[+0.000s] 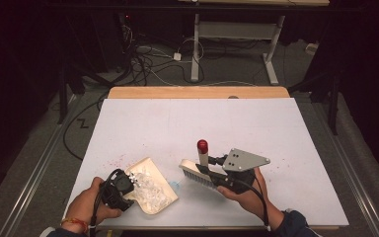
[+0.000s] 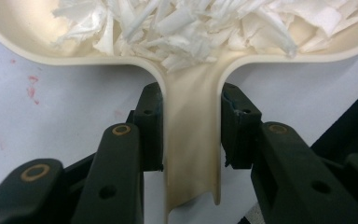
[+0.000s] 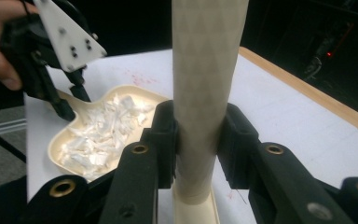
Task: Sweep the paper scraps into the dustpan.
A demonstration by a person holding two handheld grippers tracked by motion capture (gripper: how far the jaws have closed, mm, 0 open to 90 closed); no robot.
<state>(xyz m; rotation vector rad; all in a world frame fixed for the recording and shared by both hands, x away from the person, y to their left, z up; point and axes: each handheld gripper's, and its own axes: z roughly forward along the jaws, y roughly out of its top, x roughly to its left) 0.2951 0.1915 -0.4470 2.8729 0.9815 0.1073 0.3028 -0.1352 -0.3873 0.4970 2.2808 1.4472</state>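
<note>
At the left of the high view we see the left hand (image 1: 86, 205) near the table's near edge, carrying the left gripper (image 1: 120, 190). In the left gripper view its two black jaws are clamped on the narrow cream handle of the dustpan (image 2: 191, 140), one pad pressed against each side of the handle. The dustpan (image 1: 153, 185) lies on the white table (image 1: 187, 123) just in front of that hand, its wide mouth pointing away toward the middle of the table. Its tray holds a heap of white paper shreds (image 2: 191, 23), bunched up right to where the handle starts. We also notice faint red specks (image 1: 116, 160) on the tabletop just left of the pan.

Moving right, the brush (image 1: 200, 173) sits just beside the dustpan, its pale bristle strip down at the table surface and its cream handle rising to a red cap (image 1: 203, 145). The right gripper (image 1: 227, 178), held in the right hand (image 1: 246, 195), is closed tight on that handle; the right gripper view shows both pads squeezing the textured cream shaft (image 3: 205, 93). A grey three-cornered plate (image 1: 244, 160) rides on top of this gripper.
</note>
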